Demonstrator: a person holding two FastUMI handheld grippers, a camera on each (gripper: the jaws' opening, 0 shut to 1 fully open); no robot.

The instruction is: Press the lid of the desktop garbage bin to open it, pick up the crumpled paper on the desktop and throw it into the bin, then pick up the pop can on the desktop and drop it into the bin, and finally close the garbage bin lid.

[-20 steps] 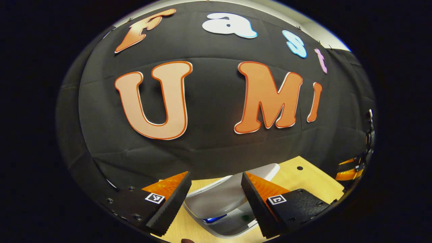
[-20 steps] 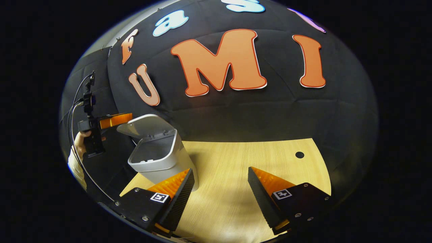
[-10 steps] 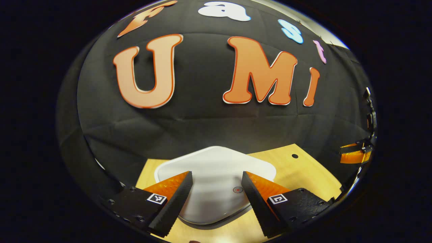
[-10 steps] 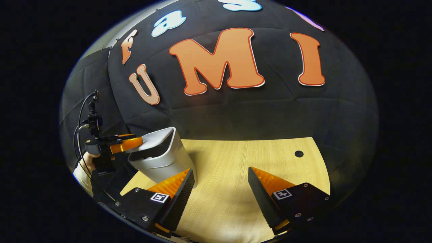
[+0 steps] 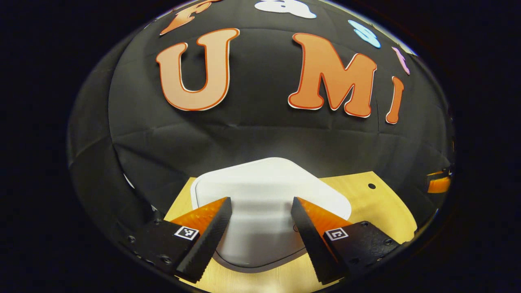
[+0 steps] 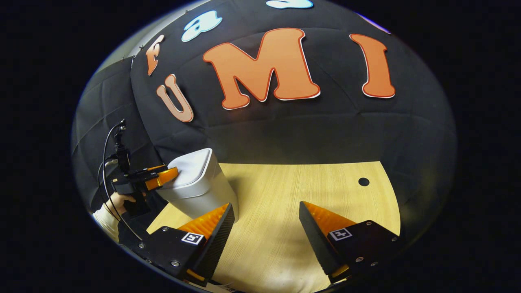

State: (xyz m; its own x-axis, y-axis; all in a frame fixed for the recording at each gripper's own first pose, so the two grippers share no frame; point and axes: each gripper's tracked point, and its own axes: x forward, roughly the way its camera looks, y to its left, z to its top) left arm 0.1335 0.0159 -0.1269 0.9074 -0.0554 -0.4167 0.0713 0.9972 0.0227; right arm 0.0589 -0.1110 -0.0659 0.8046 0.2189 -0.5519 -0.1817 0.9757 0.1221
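The last step of the task is in hand: closing the lid of the pale grey, rounded-square plastic desktop garbage bin (image 6: pixel 199 185), which stands near the left rear corner of the light wooden desktop (image 6: pixel 293 195), close against the black cloth wall. In the left gripper view the flat white lid (image 5: pixel 264 191) lies level across the bin's top with no opening into the bin to be seen, and the left gripper (image 5: pixel 260 219) hangs over its near half, jaws spread wide with nothing between them. The right gripper view shows the same thing from the side — the left gripper's fingers (image 6: pixel 163 179) reach the lid's near edge and look to be touching or pressing it, held by a hand (image 6: pixel 122 199) with a pale sleeve, though whether the lid has latched cannot be told. The right gripper (image 6: pixel 266 226) waits low over bare desktop to the right of the bin, its jaws also wide apart and empty. No crumpled paper or pop can lies on the stretch of desktop in sight, so both are judged to be inside the bin already. The next move calls for little: a short, firm downward push to be sure the catch holds — not so hard that a press-to-open lid springs back — then a straight lift of the left gripper clear of the lid.
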